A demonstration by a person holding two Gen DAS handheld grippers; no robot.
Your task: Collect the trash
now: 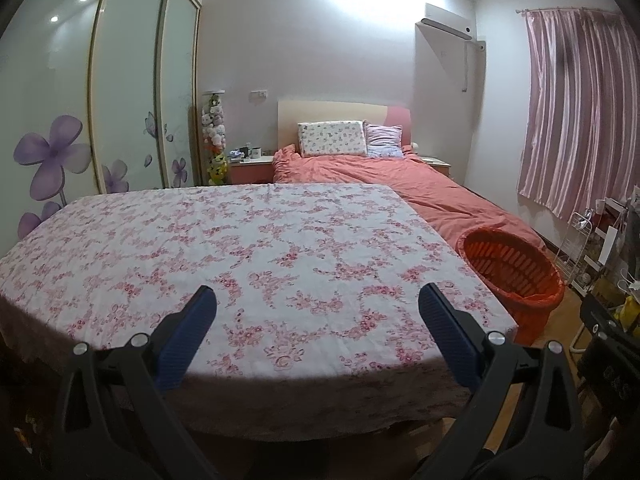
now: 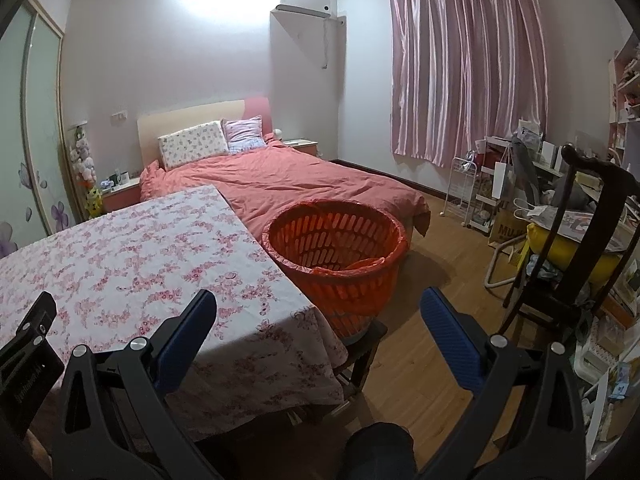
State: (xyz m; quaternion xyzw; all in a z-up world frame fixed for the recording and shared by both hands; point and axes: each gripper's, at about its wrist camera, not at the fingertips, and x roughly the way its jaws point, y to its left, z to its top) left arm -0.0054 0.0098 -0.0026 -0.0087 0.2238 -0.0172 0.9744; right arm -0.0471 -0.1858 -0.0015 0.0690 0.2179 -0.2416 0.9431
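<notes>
Both jaws spread wide and gripping nothing, the left hand-held gripper [image 1: 316, 300] hangs over the floral-clothed desk [image 1: 240, 240] and the right hand-held gripper [image 2: 318, 304] faces the round, slotted orange basket [image 2: 336, 248], plastic-lined, just beside the desk's corner.

Left wrist view faces table [image 1: 256, 240] squarely, close; right angled toward basket [image 2: 336, 256]; both share bed [image 1: 432, 192].

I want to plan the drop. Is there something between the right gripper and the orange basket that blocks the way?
Nothing visible blocks it. The right gripper is open and holds nothing; the orange basket stands just beyond it on a dark stool, beside the corner of the floral-cloth table. Its mouth is open and uncovered.
</notes>
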